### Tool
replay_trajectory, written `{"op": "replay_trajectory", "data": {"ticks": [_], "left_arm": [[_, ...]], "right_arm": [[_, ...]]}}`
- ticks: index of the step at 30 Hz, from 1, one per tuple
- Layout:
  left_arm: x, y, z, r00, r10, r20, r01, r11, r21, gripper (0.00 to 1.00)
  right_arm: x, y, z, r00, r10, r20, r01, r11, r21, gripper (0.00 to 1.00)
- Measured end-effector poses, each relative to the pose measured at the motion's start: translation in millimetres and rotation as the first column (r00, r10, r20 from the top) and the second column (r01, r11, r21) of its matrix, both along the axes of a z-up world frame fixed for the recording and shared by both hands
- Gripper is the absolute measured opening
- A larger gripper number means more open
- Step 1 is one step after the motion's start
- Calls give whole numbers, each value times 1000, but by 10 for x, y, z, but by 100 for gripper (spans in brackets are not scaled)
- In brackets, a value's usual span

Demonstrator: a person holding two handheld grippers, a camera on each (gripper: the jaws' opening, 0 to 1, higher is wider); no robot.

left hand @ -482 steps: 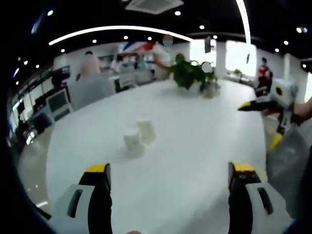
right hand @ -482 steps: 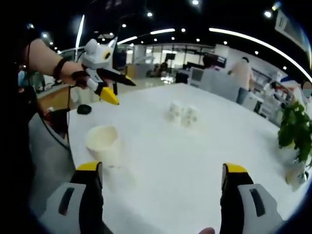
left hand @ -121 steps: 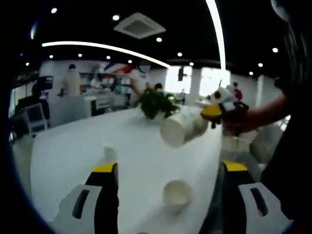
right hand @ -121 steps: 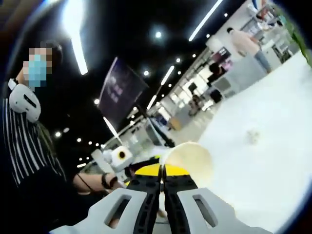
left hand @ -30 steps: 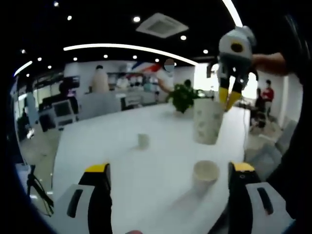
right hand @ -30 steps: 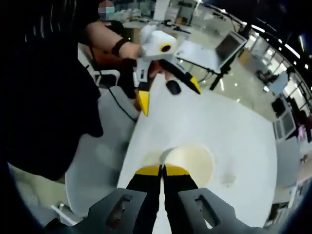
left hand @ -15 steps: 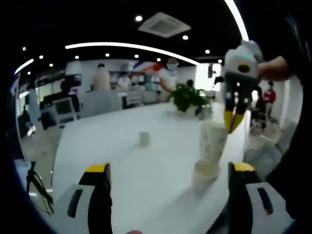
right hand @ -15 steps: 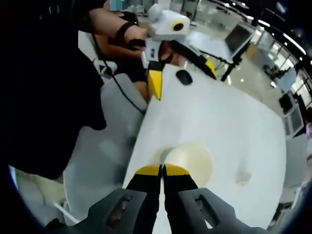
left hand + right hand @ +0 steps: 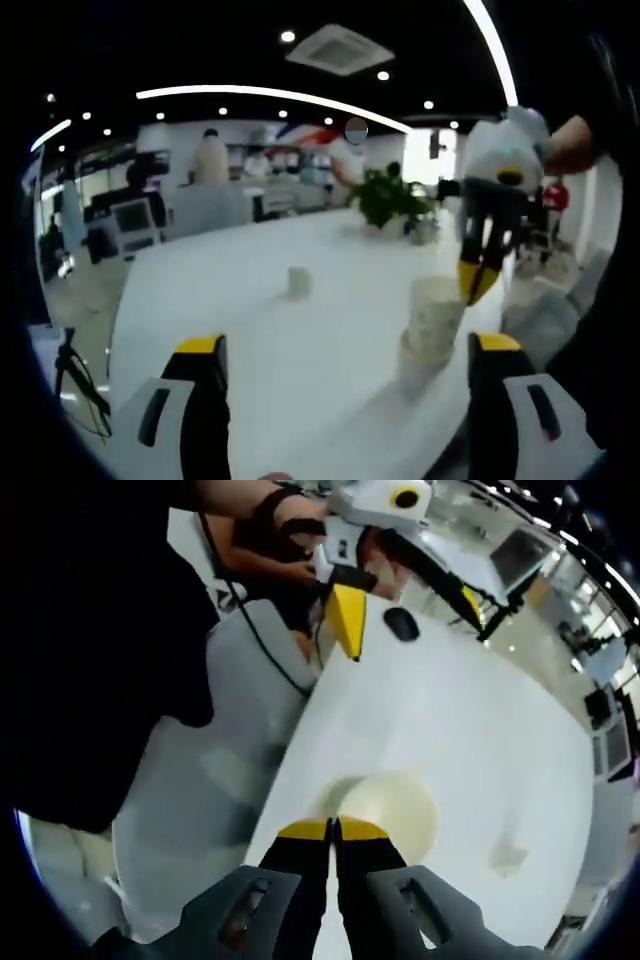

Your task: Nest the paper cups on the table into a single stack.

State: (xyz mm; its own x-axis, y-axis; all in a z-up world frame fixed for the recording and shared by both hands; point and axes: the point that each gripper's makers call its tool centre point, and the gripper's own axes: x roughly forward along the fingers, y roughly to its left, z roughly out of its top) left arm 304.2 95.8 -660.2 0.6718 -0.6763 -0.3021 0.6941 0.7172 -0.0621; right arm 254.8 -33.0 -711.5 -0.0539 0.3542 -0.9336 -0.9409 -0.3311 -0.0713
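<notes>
Paper cups are what the white table (image 9: 250,300) holds here. In the left gripper view, the held cup (image 9: 434,318) stands upright with its base sunk into the mouth of a second cup (image 9: 418,362) sitting on the table at the near right, close to the table's edge. The right gripper (image 9: 478,282) comes down from above on the right, a hand behind it, its yellow-tipped jaws pinched on the far-right rim of the held cup. A third, small cup (image 9: 298,281) stands alone farther off, near the middle of the table and well apart from the pair. A potted plant (image 9: 390,200) sits at the far side, with people and desks in the room beyond. The left gripper (image 9: 348,350) hangs low over the near table, its jaws spread wide with nothing between them. In the right gripper view, the right gripper (image 9: 334,828) looks down into the held cup (image 9: 392,814), its jaws closed tight together on the near rim, the pale inside of the cup open beyond them. Farther off the left gripper (image 9: 405,590) shows at the top, gripped by a hand, jaws parted over the table (image 9: 480,700). A small dark object (image 9: 401,624) lies on the table just beside it.
</notes>
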Motion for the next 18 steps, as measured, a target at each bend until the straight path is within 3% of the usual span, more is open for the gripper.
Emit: {"op": "replay_trajectory", "data": {"ticks": [18], "left_arm": [[-83,-41,-94,999,-10,-35,11,1000,11,98]], "right_arm": [[9,15,-284,999,43,8,-43,998,-38,0]]}}
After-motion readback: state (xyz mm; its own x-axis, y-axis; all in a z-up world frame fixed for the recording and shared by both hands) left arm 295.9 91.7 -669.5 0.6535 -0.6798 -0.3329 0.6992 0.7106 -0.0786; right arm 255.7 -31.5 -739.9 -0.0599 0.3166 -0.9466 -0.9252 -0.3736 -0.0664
